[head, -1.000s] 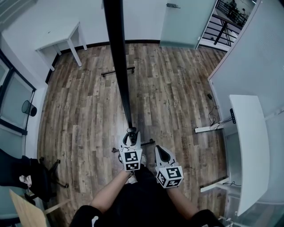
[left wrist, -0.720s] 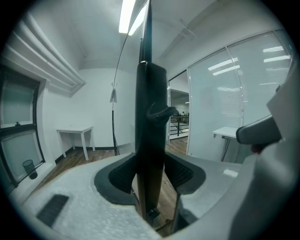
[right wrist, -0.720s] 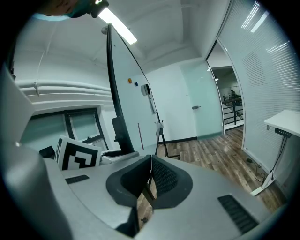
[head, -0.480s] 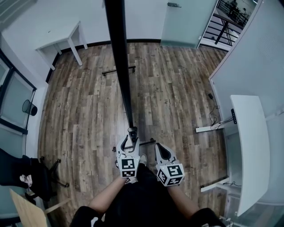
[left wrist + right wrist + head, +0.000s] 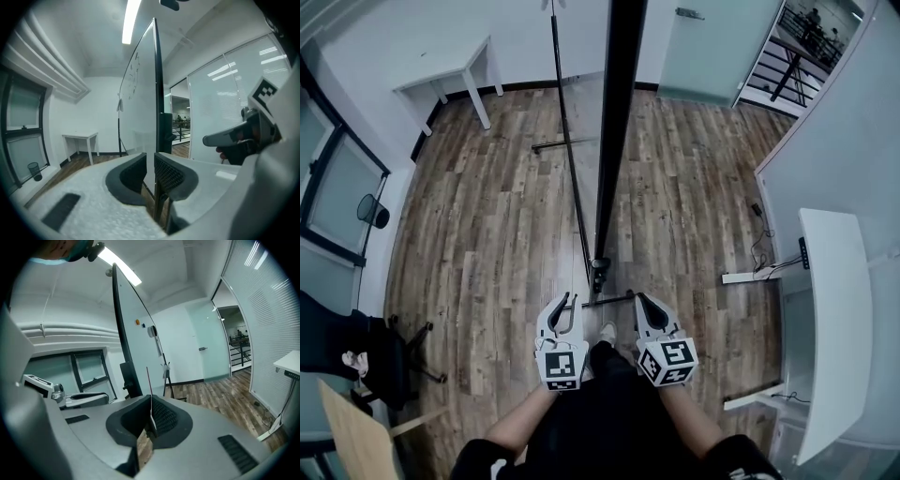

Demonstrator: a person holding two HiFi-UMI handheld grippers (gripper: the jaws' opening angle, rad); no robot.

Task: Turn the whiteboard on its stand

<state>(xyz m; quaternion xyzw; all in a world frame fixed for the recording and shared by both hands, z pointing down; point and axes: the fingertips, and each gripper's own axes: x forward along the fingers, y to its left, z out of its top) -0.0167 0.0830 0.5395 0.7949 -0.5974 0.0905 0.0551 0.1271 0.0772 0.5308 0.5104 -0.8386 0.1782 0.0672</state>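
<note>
The whiteboard (image 5: 614,131) is seen edge-on from above, a black top rail running away from me, tilted off its thin stand pole (image 5: 567,141). Its near end meets a pivot knob (image 5: 598,267) above the stand's foot bar (image 5: 614,300). My left gripper (image 5: 562,317) hangs left of and short of that end, apart from the board. Its jaws are closing to a narrow gap with nothing between them (image 5: 149,176). My right gripper (image 5: 649,309) hangs right of the foot bar with its jaws shut (image 5: 149,420). A thin pale sliver stands up at their seam.
A white table (image 5: 441,70) stands at the far left wall. A white desk (image 5: 834,319) runs along the right, with cables (image 5: 759,248) on the floor beside it. A black chair (image 5: 375,361) and a bin (image 5: 370,211) sit left. A glass door (image 5: 712,47) is at the back.
The board's top rail has swung rightward away from its stand pole. My left gripper has come back off the board's near end and its jaws have narrowed. The right gripper barely moved.
</note>
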